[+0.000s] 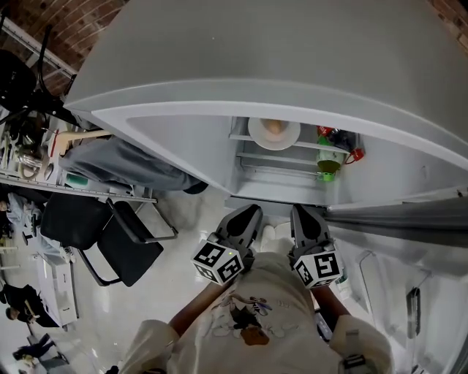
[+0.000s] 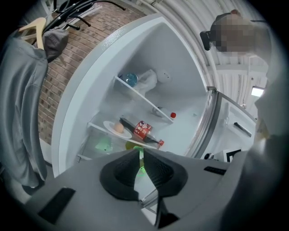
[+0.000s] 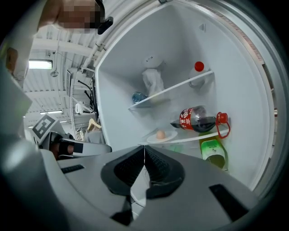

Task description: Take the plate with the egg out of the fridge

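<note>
Brick wall [image 1: 69, 22] behind open white fridge [image 1: 292, 66]; glossy pale floor [image 1: 186, 219] in front, black chair [image 1: 121, 245] off to left. Fridge interior white, two shelves in sight. Plate [image 1: 274, 134] with egg [image 1: 272, 127] on middle shelf [image 3: 194, 137], left part. Cola bottle [image 3: 198, 118] lies on side just beside plate. Green bottle [image 3: 213, 153] below that shelf, at right. Upper shelf [image 3: 174, 92] carries white bag [image 3: 153, 81] and red-capped bottle [image 3: 199, 67]. Left gripper [image 1: 247, 218] and right gripper [image 1: 306, 219] side by side before fridge, well apart from plate; both pairs of jaws closed, empty.
</note>
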Demonstrator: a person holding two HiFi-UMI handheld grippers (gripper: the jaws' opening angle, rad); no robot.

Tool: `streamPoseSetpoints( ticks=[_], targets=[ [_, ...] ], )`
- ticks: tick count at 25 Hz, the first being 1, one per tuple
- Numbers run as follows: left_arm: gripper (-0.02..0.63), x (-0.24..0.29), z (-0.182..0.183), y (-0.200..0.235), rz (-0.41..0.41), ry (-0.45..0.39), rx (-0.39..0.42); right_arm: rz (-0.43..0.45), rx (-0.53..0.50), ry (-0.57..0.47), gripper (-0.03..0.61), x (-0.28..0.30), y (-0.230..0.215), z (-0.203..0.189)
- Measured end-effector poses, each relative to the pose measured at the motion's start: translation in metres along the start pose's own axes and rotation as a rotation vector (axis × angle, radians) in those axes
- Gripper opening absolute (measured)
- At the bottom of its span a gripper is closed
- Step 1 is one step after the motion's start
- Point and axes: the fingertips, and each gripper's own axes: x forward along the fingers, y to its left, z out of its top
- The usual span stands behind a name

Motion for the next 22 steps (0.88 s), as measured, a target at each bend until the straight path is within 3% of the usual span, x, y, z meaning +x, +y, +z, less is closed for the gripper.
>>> streamPoseSetpoints(
  ticks=[5, 7, 12, 17, 22],
  targets=[
    [0.016, 0.001, -0.002, 0.011, 0.041, -0.031, -0.067, 0.031, -0.028, 0.000, 0.006, 0.004, 0.006, 0.003],
    [0.059, 0.006, -0.004, 0.012, 0.030, -0.029, -0.115, 0.028, -0.023, 0.002, 0.006, 0.003, 0.005, 0.002],
    [0.075, 0.016, -0.005, 0.015, 0.024, -0.041, -0.199, 0.017, -0.004, 0.001, 0.006, 0.004, 0.001, 0.002],
    [0.075, 0.024, -0.004, 0.022, 0.006, -0.077, -0.369, 0.028, -0.011, 0.003, 0.006, 0.005, 0.000, 0.004],
    [0.075, 0.034, 0.004, 0.026, -0.002, -0.130, -0.472, 0.033, -0.016, -0.005, 0.006, 0.007, -0.003, 0.010]
  ],
)
